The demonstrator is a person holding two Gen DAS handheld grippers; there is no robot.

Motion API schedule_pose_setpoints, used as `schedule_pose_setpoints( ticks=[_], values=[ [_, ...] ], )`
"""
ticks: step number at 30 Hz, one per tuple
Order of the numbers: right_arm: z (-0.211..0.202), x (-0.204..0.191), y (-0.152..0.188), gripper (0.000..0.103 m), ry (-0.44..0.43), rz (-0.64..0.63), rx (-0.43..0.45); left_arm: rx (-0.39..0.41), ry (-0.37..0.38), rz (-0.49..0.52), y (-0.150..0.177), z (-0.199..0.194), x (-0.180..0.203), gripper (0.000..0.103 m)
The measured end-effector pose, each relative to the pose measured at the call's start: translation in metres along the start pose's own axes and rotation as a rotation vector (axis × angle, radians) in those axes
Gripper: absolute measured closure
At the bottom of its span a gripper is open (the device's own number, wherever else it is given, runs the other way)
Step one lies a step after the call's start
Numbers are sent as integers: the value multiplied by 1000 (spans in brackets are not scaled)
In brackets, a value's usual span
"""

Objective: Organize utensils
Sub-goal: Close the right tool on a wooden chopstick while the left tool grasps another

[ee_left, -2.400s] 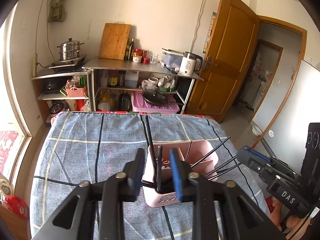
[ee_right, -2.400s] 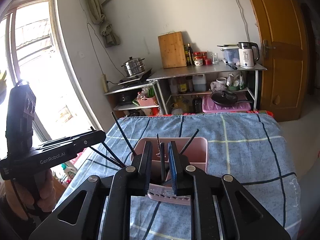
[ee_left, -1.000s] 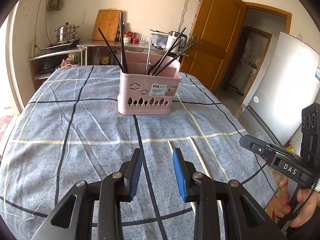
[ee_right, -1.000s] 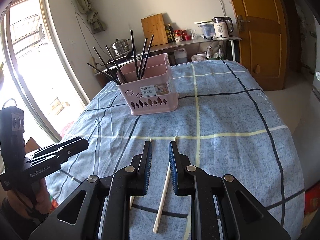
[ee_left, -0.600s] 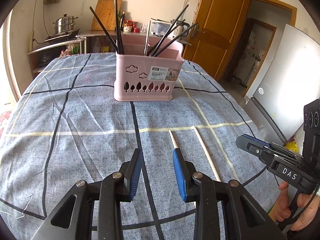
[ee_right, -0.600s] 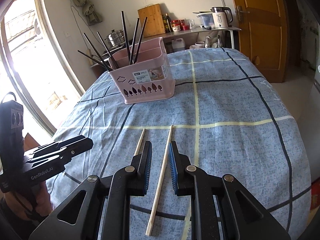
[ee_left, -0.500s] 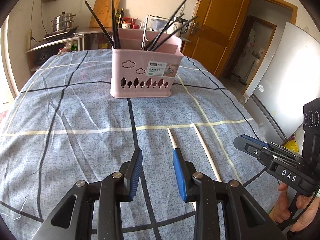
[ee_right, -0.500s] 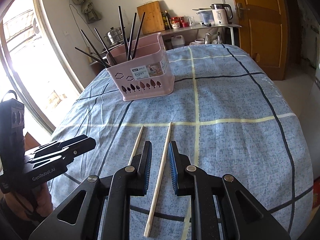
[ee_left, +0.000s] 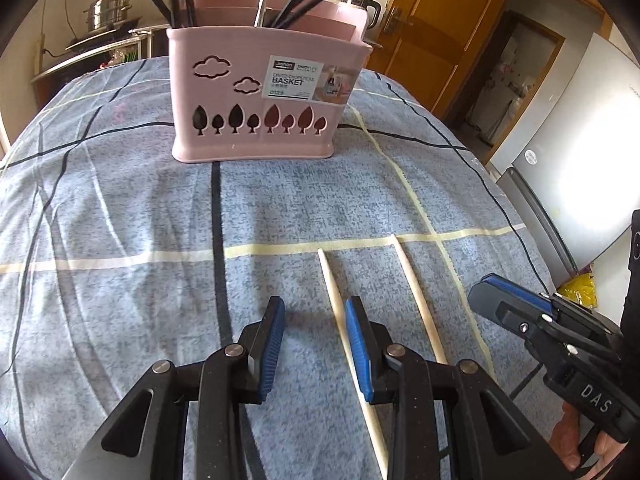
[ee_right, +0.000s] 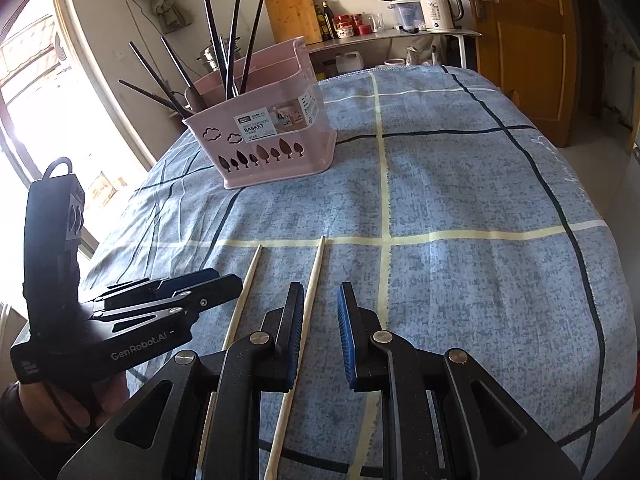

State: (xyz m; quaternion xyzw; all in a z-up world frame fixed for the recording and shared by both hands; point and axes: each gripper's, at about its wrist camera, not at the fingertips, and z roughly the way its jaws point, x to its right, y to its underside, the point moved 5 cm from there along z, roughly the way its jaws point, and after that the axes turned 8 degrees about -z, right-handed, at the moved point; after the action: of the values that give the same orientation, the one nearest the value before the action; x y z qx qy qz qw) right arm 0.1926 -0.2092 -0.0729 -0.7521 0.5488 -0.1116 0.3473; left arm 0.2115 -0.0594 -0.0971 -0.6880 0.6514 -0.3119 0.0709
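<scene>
A pink chopstick basket (ee_left: 260, 92) holding several black chopsticks stands on the blue checked cloth; it also shows in the right wrist view (ee_right: 272, 140). Two pale wooden chopsticks lie side by side near the front. The left chopstick (ee_left: 332, 292) runs along the inner side of the right finger of my left gripper (ee_left: 316, 352), which is open and empty. The right chopstick (ee_left: 416, 292) lies apart. In the right wrist view the right chopstick (ee_right: 312, 280) runs between the jaws of my open right gripper (ee_right: 318, 336), close to its left finger. The other chopstick (ee_right: 248, 280) lies further left.
The cloth-covered table (ee_right: 480, 200) drops off at the right and front edges. A kitchen rack with a kettle (ee_right: 438, 14), jars and a cutting board (ee_right: 292, 12) stands behind. A wooden door (ee_right: 532, 40) is at the far right. A fridge (ee_left: 568, 128) stands right of the table.
Both grippers have dropped lower and moved forward toward the two wooden chopsticks; the basket looms larger. Earlier still, both grippers were above the basket among the black chopsticks.
</scene>
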Motion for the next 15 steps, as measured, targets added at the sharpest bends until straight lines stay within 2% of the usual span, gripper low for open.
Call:
schedule_pose_setpoints(
  ticks=[4, 5, 7, 8, 15],
  values=[
    [6, 3, -2, 85, 0, 3, -10, 8, -12, 24, -5, 6, 7, 74],
    [8, 3, -3, 85, 0, 3, -12, 11, -25, 37, -5, 7, 9, 77],
    [10, 3, -4, 85, 0, 2, -17, 15, -49, 67, -5, 11, 13, 94],
    [11, 2, -5, 85, 0, 0, -20, 14, -50, 72, -5, 12, 14, 96],
    [26, -7, -15, 85, 4, -40, -50, 18, -75, 52, -11, 6, -5, 97]
  ],
)
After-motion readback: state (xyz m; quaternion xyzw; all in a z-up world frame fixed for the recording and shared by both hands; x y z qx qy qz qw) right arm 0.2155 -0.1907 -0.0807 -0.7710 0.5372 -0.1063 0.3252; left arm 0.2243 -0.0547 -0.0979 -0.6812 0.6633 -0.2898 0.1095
